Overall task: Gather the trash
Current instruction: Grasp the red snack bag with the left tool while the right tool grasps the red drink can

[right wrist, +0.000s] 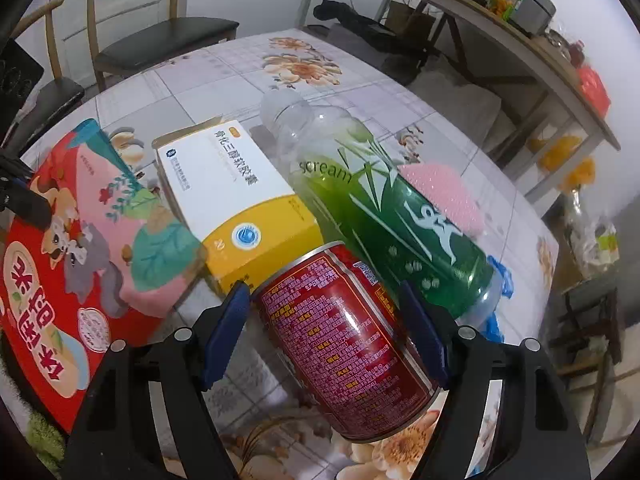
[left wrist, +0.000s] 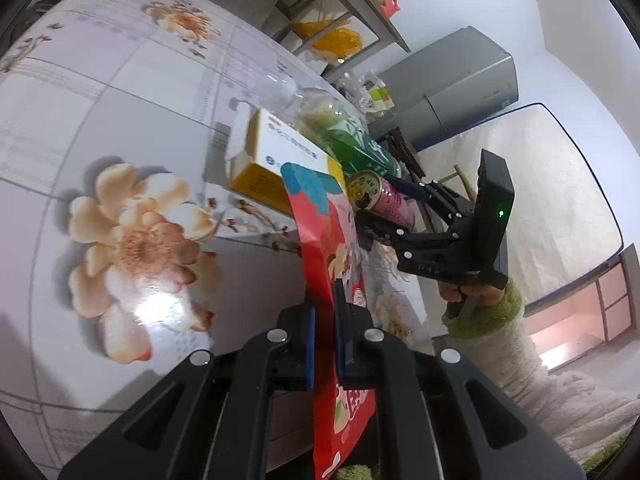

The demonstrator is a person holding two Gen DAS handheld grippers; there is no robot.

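A: Which step is in hand, from left to right?

B: On the left, the left gripper (left wrist: 324, 320) is closed on the red snack bag (left wrist: 320, 248); its pads pinch the thin bag, which stands on edge above the desk (left wrist: 100, 100). I judge this piece is already collected

A: And in the middle?

B: The yellow and white box (right wrist: 236, 208) and the green bottle (right wrist: 376, 204) lie on the desk, just beside each other, not yet taken

A: And the right side?

B: The right gripper (right wrist: 324, 336) is around the red can (right wrist: 344, 344). The can lies tilted between its blue pads, touching the bottle. The jaws stand wide, and I cannot tell if the pads press the can

A: What does the next move call for?

B: I think, to make the hold on the can certain, then to lift it clear of the bottle
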